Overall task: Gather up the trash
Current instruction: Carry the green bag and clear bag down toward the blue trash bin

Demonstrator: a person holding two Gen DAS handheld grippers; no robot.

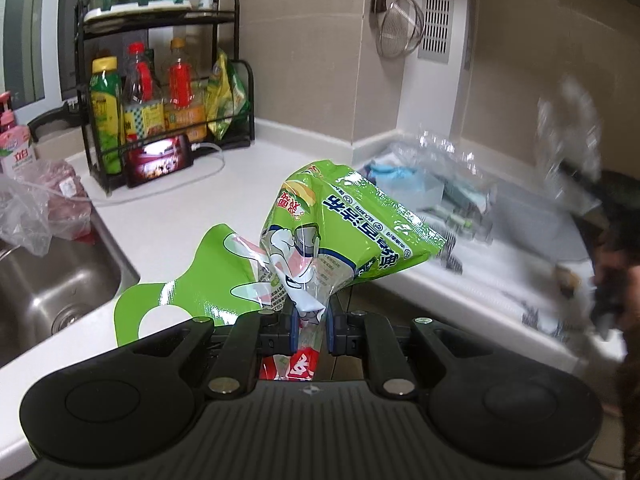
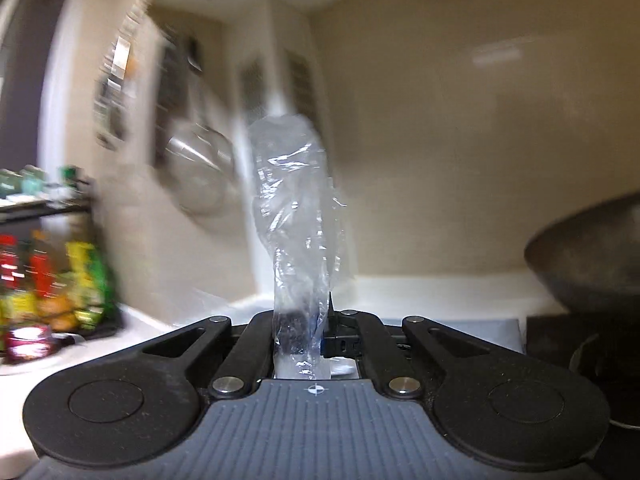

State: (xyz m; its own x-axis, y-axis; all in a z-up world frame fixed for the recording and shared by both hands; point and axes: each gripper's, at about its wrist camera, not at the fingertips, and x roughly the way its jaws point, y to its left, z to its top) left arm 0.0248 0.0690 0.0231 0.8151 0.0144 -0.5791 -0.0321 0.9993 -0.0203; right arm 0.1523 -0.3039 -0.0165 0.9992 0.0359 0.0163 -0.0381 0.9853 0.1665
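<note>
Two claws each grip one piece of trash above a white kitchen desk (image 1: 176, 216). On the left of this desk lies a steel sink (image 1: 60, 284), and a crumpled clear bag (image 1: 28, 208) hangs over its edge. At the back corner stands a black wire rack (image 1: 160, 80) full of sauce bottles, with a lit phone (image 1: 160, 160) leaning at its foot. A metal strainer (image 1: 400, 30) hangs on the tiled wall. Far right on the desk is a heap of clear plastic packaging (image 1: 432, 184).

The left claw (image 1: 311, 326) has its jaws nearly closed and pinches the twisted neck of a green wipes packet (image 1: 348, 228). The packet stands up from the jaws and is tilted to the right, clear of the desk. Behind it a flat green wrapper (image 1: 192, 292) lies on the desk near the front edge.

The right claw (image 2: 308, 336) is closed fully on a thin clear plastic bag (image 2: 296, 216), which rises upright from the jaws in front of the wall corner. The surroundings in this view are blurred. A dark wok (image 2: 592, 256) shows at the right edge.
</note>
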